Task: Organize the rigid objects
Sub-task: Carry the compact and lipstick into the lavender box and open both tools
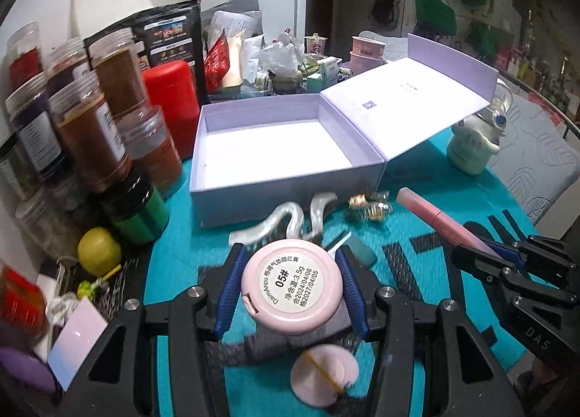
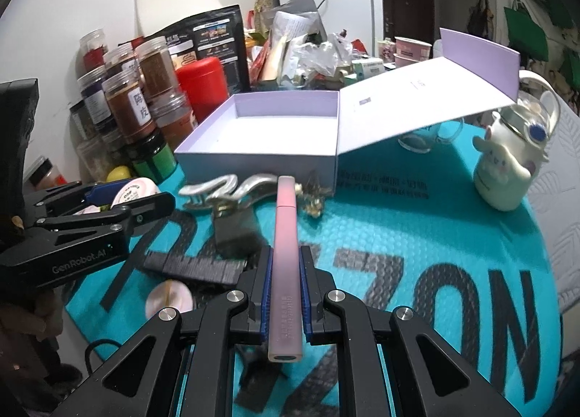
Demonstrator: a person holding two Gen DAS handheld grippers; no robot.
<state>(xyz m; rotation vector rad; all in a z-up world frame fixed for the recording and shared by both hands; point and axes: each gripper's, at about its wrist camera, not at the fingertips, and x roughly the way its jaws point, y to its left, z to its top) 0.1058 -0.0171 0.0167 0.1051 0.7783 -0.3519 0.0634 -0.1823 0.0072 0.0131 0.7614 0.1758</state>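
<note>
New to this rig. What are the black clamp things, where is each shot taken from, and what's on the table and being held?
No robot arm here: a person holds a two-finger gripper in each hand, and each gripper carries a fisheye camera looking out along its fingers. One picture is the left gripper's view, the other the right's.

The left gripper is shut on a round pink compact. The right gripper is shut on a slim pink tube. Each also shows at the edge of the other's view.

On the teal mat sit an open, empty lilac box, a pearly hair clip, small gold trinkets, a round pink puff and a white mug. Spice jars crowd the left.
</note>
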